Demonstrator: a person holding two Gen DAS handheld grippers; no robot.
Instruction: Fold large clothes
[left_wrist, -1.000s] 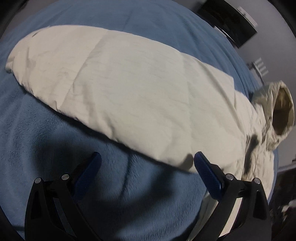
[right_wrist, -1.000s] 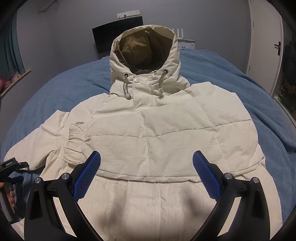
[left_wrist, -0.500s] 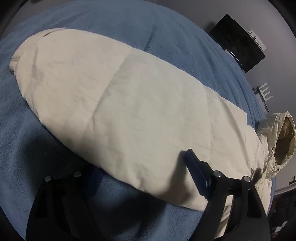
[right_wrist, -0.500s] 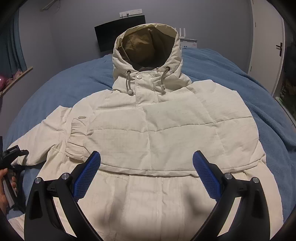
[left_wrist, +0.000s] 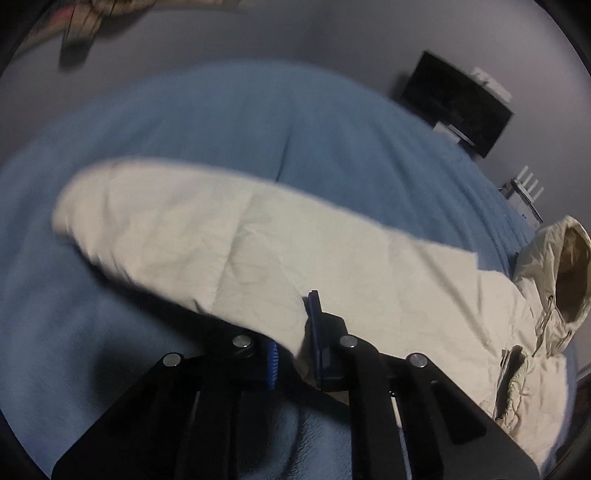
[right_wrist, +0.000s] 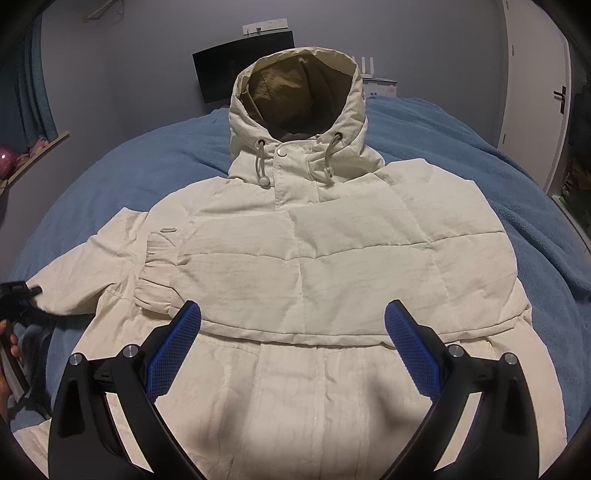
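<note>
A cream hooded puffer jacket lies face up on a blue blanket, hood at the far end. Its left sleeve stretches out to the side. My left gripper is shut on the sleeve's near edge and lifts it slightly; it also shows at the left edge of the right wrist view. My right gripper is open and empty, hovering over the jacket's lower front. The other sleeve is folded across the chest, its cuff near the left side.
A dark monitor stands against the grey wall behind the bed, with a white router beside it. A white door is at the right. A shelf with pink items is at the left.
My left gripper moved in onto the sleeve's near edge and closed on it, and the view tilted up. My right gripper stayed open and moved slightly closer to the jacket.
</note>
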